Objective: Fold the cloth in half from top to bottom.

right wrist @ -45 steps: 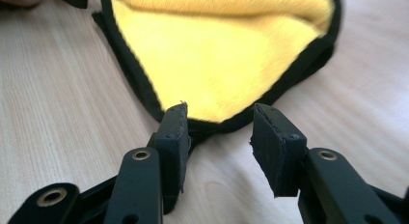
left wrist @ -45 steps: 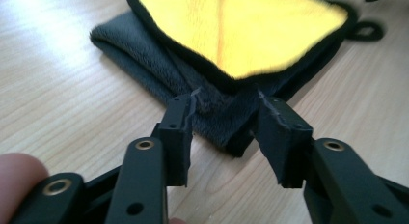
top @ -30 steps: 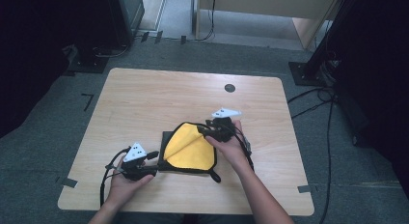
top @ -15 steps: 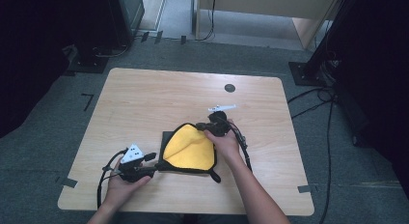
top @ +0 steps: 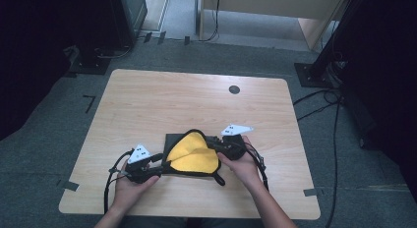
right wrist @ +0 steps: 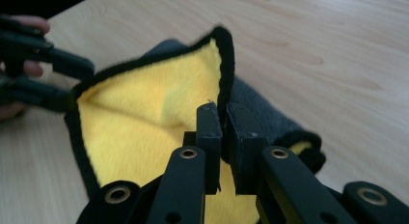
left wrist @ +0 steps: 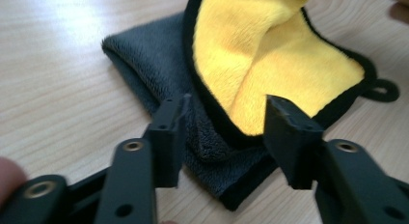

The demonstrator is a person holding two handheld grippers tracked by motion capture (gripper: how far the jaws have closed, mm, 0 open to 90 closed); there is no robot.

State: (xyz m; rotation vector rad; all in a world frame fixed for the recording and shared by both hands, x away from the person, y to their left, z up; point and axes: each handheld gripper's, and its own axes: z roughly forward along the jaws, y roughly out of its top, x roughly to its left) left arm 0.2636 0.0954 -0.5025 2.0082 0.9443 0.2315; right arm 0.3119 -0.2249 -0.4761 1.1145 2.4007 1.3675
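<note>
Yellow-and-grey cloth (top: 194, 154) lies on the wooden table (top: 162, 105), near your edge. Your right gripper (right wrist: 223, 113) is clamped on its black-edged hem, lifting it. Your left gripper (left wrist: 224, 125) straddles the near corner, jaws just closing, not yet pressing.

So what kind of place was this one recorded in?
Probably a lab or workshop set up for recording, not a home: a bare wooden table on grey carpet, with loose cables and dark stand bases around it.
</note>
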